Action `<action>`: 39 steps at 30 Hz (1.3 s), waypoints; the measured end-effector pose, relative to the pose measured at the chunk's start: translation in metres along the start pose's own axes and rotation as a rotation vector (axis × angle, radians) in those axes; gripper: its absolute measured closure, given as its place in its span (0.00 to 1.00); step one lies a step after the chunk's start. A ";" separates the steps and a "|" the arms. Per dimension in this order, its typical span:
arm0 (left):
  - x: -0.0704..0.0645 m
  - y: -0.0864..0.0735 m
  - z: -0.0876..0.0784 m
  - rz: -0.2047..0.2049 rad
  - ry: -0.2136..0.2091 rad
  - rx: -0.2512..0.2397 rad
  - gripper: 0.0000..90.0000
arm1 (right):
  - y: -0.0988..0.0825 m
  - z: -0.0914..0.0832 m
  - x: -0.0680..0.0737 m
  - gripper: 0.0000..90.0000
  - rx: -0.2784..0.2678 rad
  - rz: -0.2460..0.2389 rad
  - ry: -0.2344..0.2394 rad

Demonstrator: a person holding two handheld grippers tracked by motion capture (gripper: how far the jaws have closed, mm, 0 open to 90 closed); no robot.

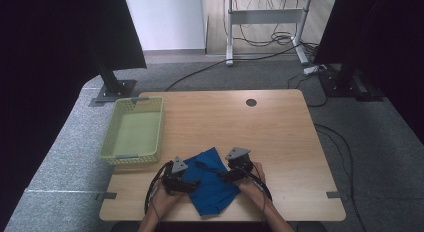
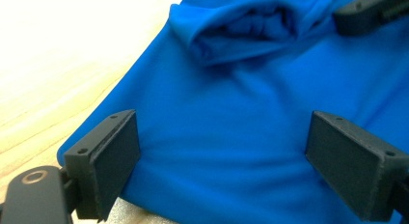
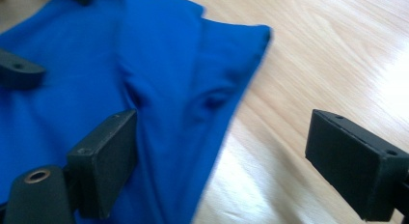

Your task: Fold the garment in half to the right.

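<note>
A: What are the grippers doing?

B: The left gripper (image 1: 192,182) is wide open over the blue cloth (image 1: 212,184), holding nothing. The right gripper (image 1: 223,175) is wide open too, at the cloth's edge.

A: Where is the cloth?

B: Low in the middle, on the table (image 1: 260,127). A green basket (image 1: 133,130) sits at the left.
</note>
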State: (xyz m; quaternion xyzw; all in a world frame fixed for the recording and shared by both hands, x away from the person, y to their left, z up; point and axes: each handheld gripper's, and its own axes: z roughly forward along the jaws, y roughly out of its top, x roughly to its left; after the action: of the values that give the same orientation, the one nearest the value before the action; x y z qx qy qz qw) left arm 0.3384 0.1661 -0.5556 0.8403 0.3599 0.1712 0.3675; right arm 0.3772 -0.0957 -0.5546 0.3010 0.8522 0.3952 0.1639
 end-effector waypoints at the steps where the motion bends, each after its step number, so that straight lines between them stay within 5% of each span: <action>1: 0.000 0.000 0.000 0.000 0.000 0.000 0.13 | -0.003 -0.002 -0.007 0.14 -0.009 0.024 -0.017; 9: 0.000 0.000 0.000 0.000 0.001 0.000 0.13 | -0.011 -0.016 -0.030 0.14 -0.008 0.070 -0.081; 15: 0.000 0.000 0.000 0.000 0.001 0.000 0.13 | -0.006 -0.019 -0.030 0.14 -0.033 0.081 -0.069; 17: 0.000 0.000 0.000 0.000 0.001 0.000 0.13 | 0.007 -0.005 -0.020 0.13 -0.045 0.072 -0.012; 21: 0.000 0.000 0.000 0.000 0.001 0.000 0.13 | 0.012 0.004 -0.019 0.13 -0.042 0.075 -0.002; 27: 0.000 0.000 0.000 0.000 0.001 0.000 0.13 | 0.014 0.013 -0.021 0.13 -0.040 0.095 -0.007; 28: 0.000 0.000 0.000 0.000 0.001 0.000 0.13 | 0.014 0.018 -0.028 0.13 -0.021 0.120 -0.050; 31: 0.000 0.000 0.000 0.000 0.002 0.000 0.13 | 0.009 0.019 -0.033 0.14 0.001 0.144 -0.073; 39: -0.001 0.001 -0.002 -0.010 0.022 -0.012 0.17 | 0.012 0.001 -0.031 0.14 -0.047 0.124 -0.057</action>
State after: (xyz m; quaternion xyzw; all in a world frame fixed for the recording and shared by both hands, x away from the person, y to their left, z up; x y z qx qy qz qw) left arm 0.3369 0.1656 -0.5538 0.8344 0.3672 0.1806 0.3693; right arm 0.4065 -0.1093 -0.5447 0.3604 0.8175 0.4157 0.1702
